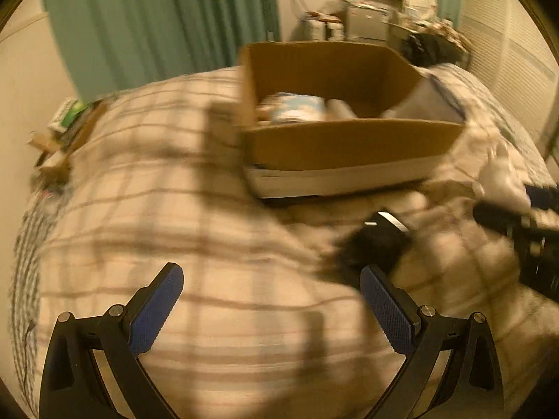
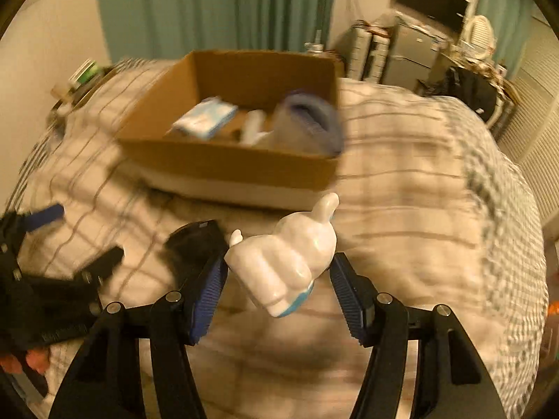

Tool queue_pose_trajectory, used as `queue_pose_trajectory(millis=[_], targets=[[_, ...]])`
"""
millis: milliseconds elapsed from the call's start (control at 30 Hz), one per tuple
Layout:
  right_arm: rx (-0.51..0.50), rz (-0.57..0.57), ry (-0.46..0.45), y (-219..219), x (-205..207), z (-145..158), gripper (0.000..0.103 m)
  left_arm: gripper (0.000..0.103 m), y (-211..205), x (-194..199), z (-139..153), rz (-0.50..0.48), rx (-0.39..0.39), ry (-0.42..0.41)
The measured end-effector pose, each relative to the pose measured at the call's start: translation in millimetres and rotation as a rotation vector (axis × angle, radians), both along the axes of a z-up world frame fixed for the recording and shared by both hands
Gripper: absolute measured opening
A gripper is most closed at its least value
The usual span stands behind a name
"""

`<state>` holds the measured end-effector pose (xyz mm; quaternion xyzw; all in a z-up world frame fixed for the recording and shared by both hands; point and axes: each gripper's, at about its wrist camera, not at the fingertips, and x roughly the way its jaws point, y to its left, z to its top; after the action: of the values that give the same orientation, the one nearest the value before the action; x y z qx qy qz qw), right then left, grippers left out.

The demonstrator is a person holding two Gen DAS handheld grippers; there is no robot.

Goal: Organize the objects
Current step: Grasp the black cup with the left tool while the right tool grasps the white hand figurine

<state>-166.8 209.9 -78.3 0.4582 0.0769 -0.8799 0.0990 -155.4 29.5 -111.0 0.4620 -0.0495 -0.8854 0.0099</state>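
Note:
A white ceramic figurine (image 2: 290,258) with a blue base sits between the fingers of my right gripper (image 2: 279,276), held above the bed. It also shows blurred at the right edge of the left wrist view (image 1: 503,178). My left gripper (image 1: 272,286) is open and empty over the checked duvet. A black object (image 1: 377,241) lies on the duvet just beyond its right finger, and shows in the right wrist view (image 2: 195,241) too. An open cardboard box (image 1: 349,143) (image 2: 223,164) stands on the bed ahead, holding a blue-white packet (image 2: 206,118), a white item and a grey-blue sock-like item (image 2: 311,122).
The bed's checked duvet (image 1: 174,209) fills both views. Green curtains (image 1: 157,24) hang behind. Clutter and a box stand at the bed's left side (image 1: 63,129). A monitor, drawers and a dark bag (image 2: 468,90) stand at the back right.

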Motion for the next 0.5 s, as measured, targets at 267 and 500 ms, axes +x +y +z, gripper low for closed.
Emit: queue_pose_trajectory(millis=[267,500], targets=[[-0.042,-0.048,-0.022,19.2,-3.5,-14.0,0.060,0.102,59.2,-27.3,-34.0,-0.134,-0.045,-0.067],[-0.080,-0.038,-0.017,23.5,-3.4,-14.5,0.060,0.056,64.2,-43.9,-53.9,-0.165,0.003,-0.153]])
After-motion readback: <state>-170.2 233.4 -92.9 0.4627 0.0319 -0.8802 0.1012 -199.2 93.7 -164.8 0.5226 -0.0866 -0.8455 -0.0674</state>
